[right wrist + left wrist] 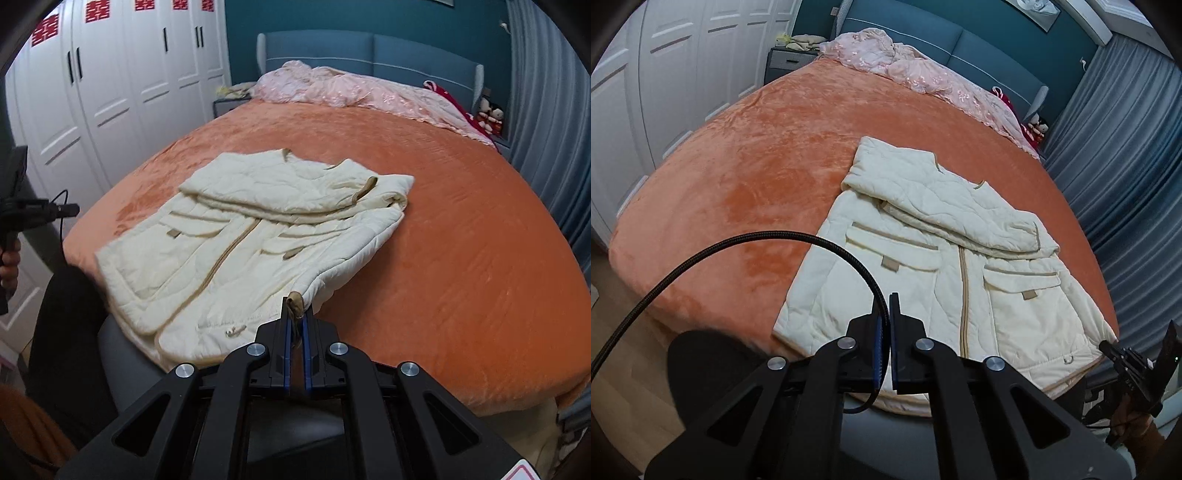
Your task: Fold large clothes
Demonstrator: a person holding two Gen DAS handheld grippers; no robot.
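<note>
- Jacket [923, 258]: a cream quilted garment is laid front-up on the orange blanket [738, 177] of the bed, with its hem at the near edge and its collar toward the headboard [369, 51].
- Both sleeves [280, 184] are seen folded across the chest, stacked one over the other above the two flap pockets.
- Left gripper [888, 306]: its jaws are seen pressed together with nothing between them; it is held above the hem, apart from the fabric. A black cable [701, 258] arcs in front of it.
- Right gripper [297, 310]: its jaws are closed on the tan-trimmed hem corner [294, 301] at the jacket's right side.
- Step in hand, as judged: sleeves are finished, and the lengthwise fold of the body is being prepared from the hem.
- Next move, as judged: the opposite hem corner would need to be taken by the left gripper, so that both corners can be lifted evenly and carried toward the collar.
- A pink quilt [351, 88] lies well apart, by the headboard.
</note>
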